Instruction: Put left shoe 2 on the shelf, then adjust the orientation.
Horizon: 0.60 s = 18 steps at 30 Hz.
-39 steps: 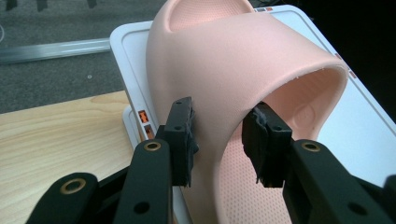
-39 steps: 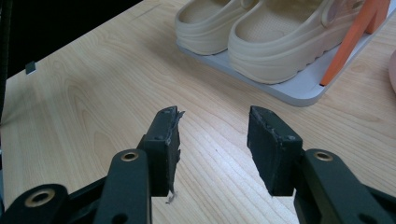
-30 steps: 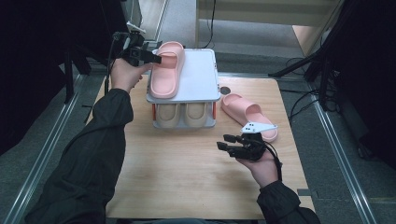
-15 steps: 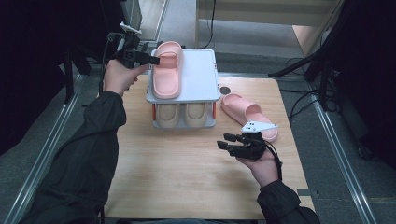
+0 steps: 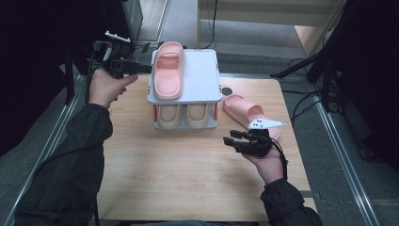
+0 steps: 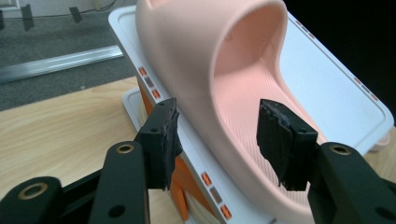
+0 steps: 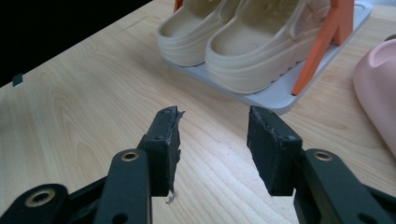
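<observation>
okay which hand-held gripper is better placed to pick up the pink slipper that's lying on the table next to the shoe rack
The right hand-held gripper. It hovers open beside the pink slipper on the table. The left hand-held gripper is across the shoe rack, at the other pink slipper on top, its jaws just opened.

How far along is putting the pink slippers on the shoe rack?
One pink foam slipper already lies on the white two-tier shoe rack, above the beige clogs. The left gripper has just been opening and its pads stand clear of that slipper. The second pink slipper remains on the wooden table beside the open right gripper.
</observation>
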Each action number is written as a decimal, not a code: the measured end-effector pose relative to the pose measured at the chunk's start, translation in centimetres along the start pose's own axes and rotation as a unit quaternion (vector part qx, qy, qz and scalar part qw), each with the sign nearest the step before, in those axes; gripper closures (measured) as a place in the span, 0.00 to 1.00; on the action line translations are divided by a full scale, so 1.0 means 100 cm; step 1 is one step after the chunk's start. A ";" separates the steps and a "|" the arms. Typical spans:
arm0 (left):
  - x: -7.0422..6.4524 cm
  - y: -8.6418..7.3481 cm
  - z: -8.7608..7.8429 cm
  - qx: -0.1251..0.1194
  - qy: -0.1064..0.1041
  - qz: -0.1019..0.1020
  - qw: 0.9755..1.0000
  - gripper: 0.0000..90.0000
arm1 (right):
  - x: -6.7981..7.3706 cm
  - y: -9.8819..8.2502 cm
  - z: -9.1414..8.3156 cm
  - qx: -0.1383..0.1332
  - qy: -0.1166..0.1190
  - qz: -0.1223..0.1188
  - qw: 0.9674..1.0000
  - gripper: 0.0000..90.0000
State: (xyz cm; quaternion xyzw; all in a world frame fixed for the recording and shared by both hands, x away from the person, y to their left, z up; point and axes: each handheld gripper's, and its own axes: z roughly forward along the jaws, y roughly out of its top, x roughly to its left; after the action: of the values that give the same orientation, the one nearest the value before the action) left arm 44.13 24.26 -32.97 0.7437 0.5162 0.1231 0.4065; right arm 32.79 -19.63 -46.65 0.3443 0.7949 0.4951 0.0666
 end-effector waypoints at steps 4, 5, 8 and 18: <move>0.005 -0.015 -0.002 0.000 -0.004 -0.007 1.000 0.53 | -0.006 0.002 0.003 0.008 -0.001 -0.002 1.000 0.61; 0.007 -0.022 -0.003 -0.003 -0.006 -0.011 1.000 0.53 | -0.007 0.002 0.003 0.009 -0.003 -0.005 1.000 0.61; 0.008 -0.030 -0.004 -0.003 -0.007 -0.013 1.000 0.53 | -0.012 0.004 0.006 0.017 -0.010 -0.006 1.000 0.63; 0.017 -0.064 -0.004 0.000 -0.012 -0.027 1.000 0.51 | -0.034 0.006 0.005 0.019 -0.036 0.008 0.999 0.70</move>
State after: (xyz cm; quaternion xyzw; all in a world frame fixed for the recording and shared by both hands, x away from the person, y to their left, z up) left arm 40.36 26.77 -37.84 0.7309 0.5312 0.1031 0.4159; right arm 35.93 -21.15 -47.19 0.3692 0.7988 0.4674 0.0844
